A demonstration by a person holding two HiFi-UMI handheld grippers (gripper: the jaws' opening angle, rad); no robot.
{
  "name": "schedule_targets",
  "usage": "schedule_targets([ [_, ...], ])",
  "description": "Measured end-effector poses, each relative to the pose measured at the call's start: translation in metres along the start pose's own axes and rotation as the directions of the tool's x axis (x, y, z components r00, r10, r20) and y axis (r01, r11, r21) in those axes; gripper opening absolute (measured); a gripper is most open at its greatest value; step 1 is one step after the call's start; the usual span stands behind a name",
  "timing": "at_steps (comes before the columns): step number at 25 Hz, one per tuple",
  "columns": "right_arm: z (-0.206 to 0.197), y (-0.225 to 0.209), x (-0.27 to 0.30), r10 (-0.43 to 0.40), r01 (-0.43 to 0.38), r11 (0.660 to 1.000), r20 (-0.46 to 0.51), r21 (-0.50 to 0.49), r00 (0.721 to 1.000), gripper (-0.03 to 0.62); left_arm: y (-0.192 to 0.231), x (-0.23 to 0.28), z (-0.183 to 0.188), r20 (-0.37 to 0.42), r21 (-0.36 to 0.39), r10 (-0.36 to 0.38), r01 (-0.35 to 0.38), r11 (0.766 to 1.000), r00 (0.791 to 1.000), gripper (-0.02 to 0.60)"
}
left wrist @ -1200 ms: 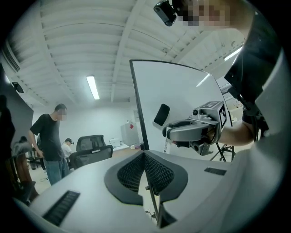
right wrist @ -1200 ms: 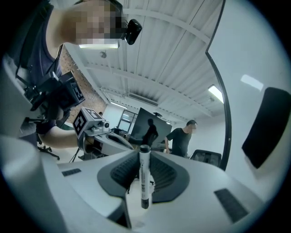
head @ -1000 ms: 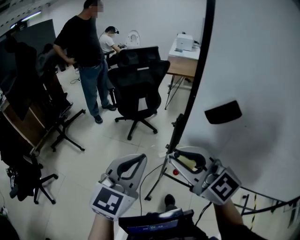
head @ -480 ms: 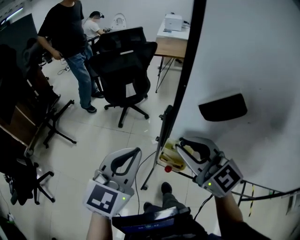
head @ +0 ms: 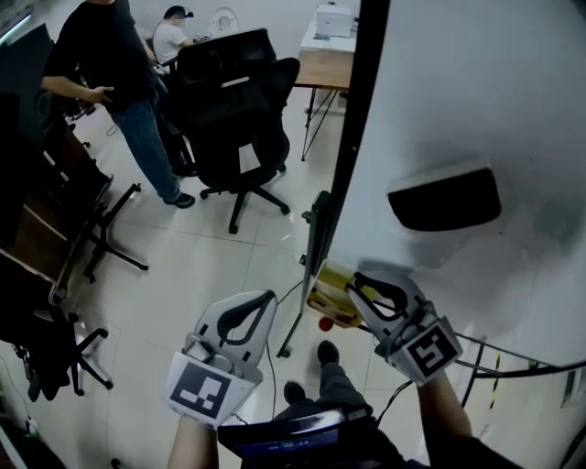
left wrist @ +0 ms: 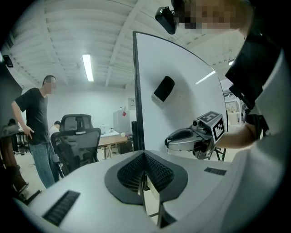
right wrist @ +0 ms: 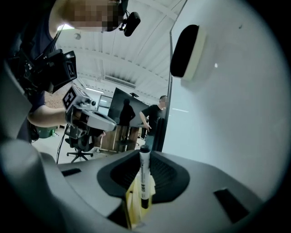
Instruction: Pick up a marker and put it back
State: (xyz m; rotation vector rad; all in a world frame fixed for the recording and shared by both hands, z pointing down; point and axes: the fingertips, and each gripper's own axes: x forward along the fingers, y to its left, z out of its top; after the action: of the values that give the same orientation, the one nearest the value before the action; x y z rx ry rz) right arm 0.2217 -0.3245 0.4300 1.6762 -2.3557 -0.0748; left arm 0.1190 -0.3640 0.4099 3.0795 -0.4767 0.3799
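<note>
The right claw (right wrist: 144, 160) is closed on the marker (right wrist: 144, 177), which stands upright between its jaws, the dark cap on top. A yellow piece sits low between the same jaws (I cannot tell what it is). This claw is just beside the whiteboard (head: 476, 92), near its dark side frame and lower than the black eraser (head: 444, 197) that sticks on the white surface. The board surface itself looks clean and pale, with a soft grey shadow around the eraser.

The left claw (left wrist: 144, 175) has its jaws together at the tips and nothing is between them. It hangs over the floor (head: 211, 266), apart from the board and to the left of the right claw.

The floor is of light tiles. A black office chair (head: 233, 110) stands in the middle of the room. Behind it there is a wooden desk (head: 325, 66) with a white printer (head: 334, 18) on top. A person (head: 101, 64) in a black shirt and jeans stands at the left, and a second person (head: 169, 37) sits further back. A long lamp (left wrist: 87, 67) shines on the ceiling.
</note>
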Motion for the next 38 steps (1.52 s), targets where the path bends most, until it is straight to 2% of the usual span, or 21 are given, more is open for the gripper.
schedule_targets([
  [5, -0.039, -0.002, -0.008, -0.040, 0.042, 0.999, -0.070, 0.020, 0.997, 0.087, -0.005, 0.004, -0.019, -0.039, -0.018, -0.005, 0.005, 1.000, 0.999, 0.000],
  [12, -0.078, -0.004, -0.012, -0.086, 0.088, 0.996, -0.172, 0.007, 0.981, 0.092, -0.011, 0.005, -0.027, -0.055, -0.027, -0.005, 0.004, 1.000, 0.998, 0.000],
  [23, -0.086, -0.005, -0.026, -0.120, 0.127, 0.992, -0.188, 0.026, 0.975, 0.103, -0.019, 0.004, -0.024, -0.056, -0.029, 0.001, -0.002, 1.000, 0.998, 0.000],
  [30, -0.054, -0.007, -0.038, -0.128, 0.131, 0.991, -0.113, 0.022, 0.985, 0.130, -0.022, 0.001, -0.007, -0.031, -0.006, 0.002, -0.002, 1.000, 1.000, 0.000],
  [35, 0.010, -0.005, -0.046, -0.116, 0.116, 0.993, 0.000, 0.012, 0.993, 0.129, -0.023, -0.008, 0.024, 0.017, 0.037, -0.001, 0.000, 0.999, 1.000, 0.000],
  [38, 0.060, 0.003, -0.044, -0.074, 0.076, 0.997, 0.090, -0.015, 0.993, 0.129, -0.021, -0.019, 0.048, 0.066, 0.073, 0.005, -0.010, 0.997, 0.998, 0.000],
])
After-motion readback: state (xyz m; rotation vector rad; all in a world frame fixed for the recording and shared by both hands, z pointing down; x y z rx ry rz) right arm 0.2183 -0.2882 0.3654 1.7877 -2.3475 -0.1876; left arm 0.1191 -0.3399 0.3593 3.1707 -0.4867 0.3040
